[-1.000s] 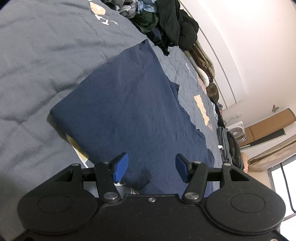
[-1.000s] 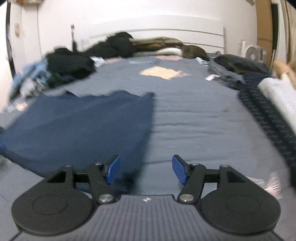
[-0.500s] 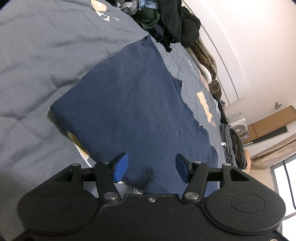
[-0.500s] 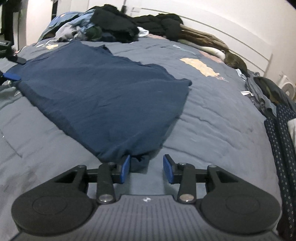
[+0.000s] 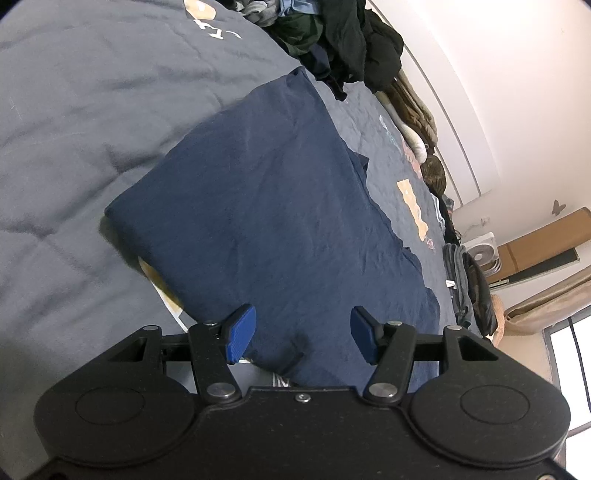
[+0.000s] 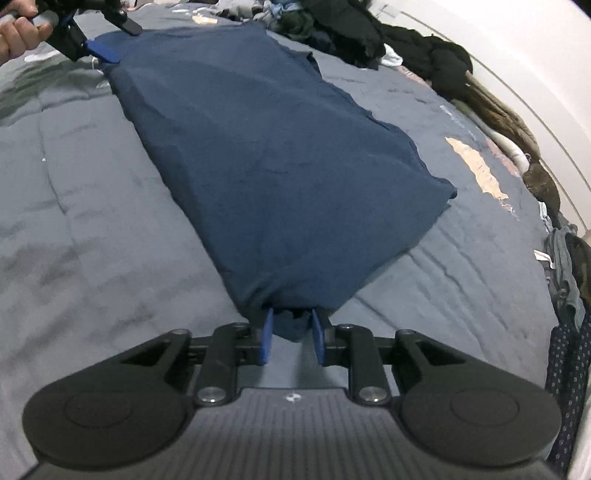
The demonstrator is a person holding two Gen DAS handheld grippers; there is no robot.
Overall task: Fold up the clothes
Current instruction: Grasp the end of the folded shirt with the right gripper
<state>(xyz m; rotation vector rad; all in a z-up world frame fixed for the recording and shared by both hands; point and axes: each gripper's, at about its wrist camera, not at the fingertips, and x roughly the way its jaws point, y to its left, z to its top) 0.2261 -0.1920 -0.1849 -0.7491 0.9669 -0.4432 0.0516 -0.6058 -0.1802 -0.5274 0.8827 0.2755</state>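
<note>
A navy blue shirt lies flat on the grey quilt. My left gripper hovers over its near edge, jaws wide apart and open; a small fold of cloth lies between the pads without touching them. In the right wrist view the shirt stretches away from me, and my right gripper sits at its near corner. Its jaws are closing, with a bunched bit of that corner between the blue pads. The left gripper shows at the shirt's far corner, held by a hand.
A heap of dark clothes lies along the far side of the bed by the white headboard. More folded clothes are stacked at the right edge. A small white fan stands beyond the bed.
My right gripper rolled, dropped to the shirt's near corner, and its jaws narrowed around the cloth. The left gripper stayed where it was, jaws unchanged.
</note>
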